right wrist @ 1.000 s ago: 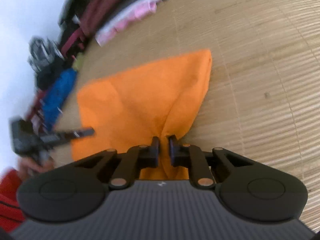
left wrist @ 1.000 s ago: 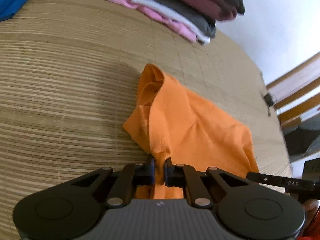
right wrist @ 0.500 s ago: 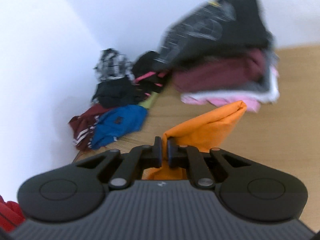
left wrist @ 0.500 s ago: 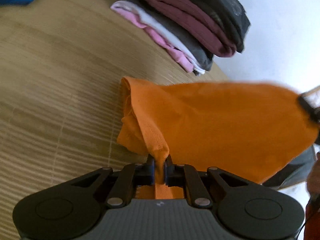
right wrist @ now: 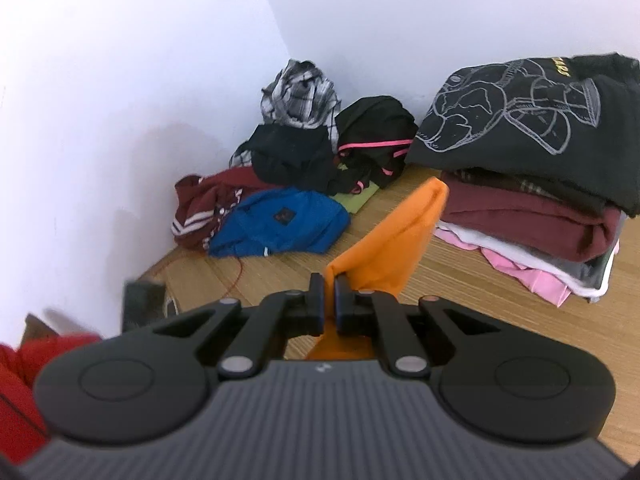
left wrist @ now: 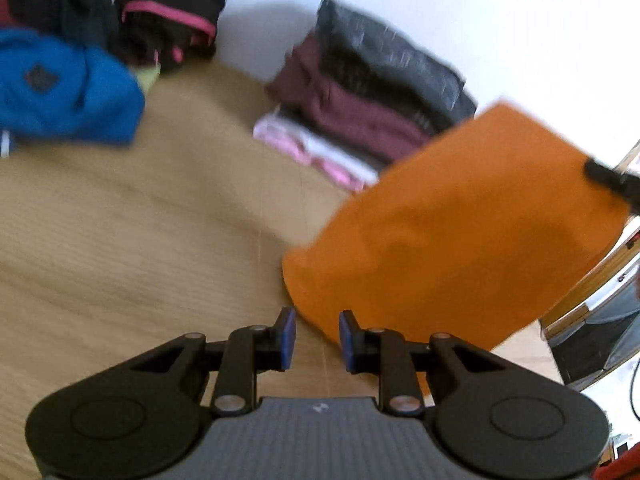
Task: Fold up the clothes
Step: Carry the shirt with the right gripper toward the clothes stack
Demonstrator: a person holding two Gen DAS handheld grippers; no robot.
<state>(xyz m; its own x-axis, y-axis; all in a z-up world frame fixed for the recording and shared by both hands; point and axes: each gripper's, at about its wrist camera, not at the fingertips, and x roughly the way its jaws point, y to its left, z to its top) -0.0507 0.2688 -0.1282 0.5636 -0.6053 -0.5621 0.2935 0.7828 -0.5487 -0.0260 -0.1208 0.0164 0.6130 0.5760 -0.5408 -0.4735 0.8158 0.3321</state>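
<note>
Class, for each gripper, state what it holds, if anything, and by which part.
The right gripper pinches the folded orange cloth garment at an upper corner, so it hangs. The left gripper, whose jaws have just been opening, holds nothing.

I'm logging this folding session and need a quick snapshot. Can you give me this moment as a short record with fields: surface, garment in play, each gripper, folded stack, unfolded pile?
surface: woven mat
garment in play: orange garment, lifted off the mat, hanging from one corner
left gripper: jaws have just been opening, nothing between the blue pads, garment released
right gripper: shut on the orange garment
folded stack: by the wall, black printed shirt on top, maroon and pink below
unfolded pile: in the corner, blue, plaid and black pieces
</note>
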